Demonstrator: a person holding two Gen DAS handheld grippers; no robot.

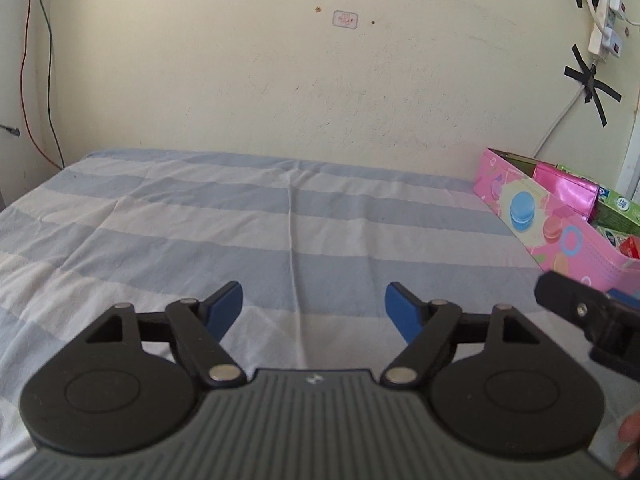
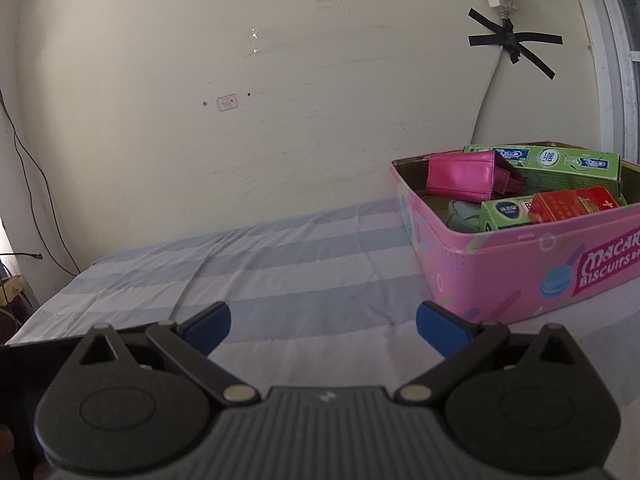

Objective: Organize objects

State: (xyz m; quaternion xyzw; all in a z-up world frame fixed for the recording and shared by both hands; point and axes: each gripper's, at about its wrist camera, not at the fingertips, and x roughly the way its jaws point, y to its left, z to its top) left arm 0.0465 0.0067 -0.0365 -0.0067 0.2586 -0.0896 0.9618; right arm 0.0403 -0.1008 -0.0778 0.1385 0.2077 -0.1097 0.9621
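A pink biscuit tin (image 2: 520, 272) stands on the striped bed sheet (image 2: 300, 264) at the right, near the wall. Inside it lie a pink wallet (image 2: 464, 176), green toothpaste boxes (image 2: 560, 164), a red box (image 2: 568, 205) and a grey-green soft item (image 2: 460, 214). My right gripper (image 2: 324, 326) is open and empty, just left of the tin's near corner. My left gripper (image 1: 314, 308) is open over bare sheet, nothing between its blue pads. The tin (image 1: 560, 220) shows at the right edge of the left wrist view, with part of the right gripper (image 1: 580, 312) in front of it.
A cream wall rises behind the bed, with power strips (image 1: 604, 32), black tape crosses (image 1: 592, 84) and a white cable (image 2: 486, 96) at the right. Red and dark wires (image 1: 38, 80) hang at the left. The sheet (image 1: 200, 220) left of the tin is bare. A hand's fingertips (image 1: 630, 448) show bottom right.
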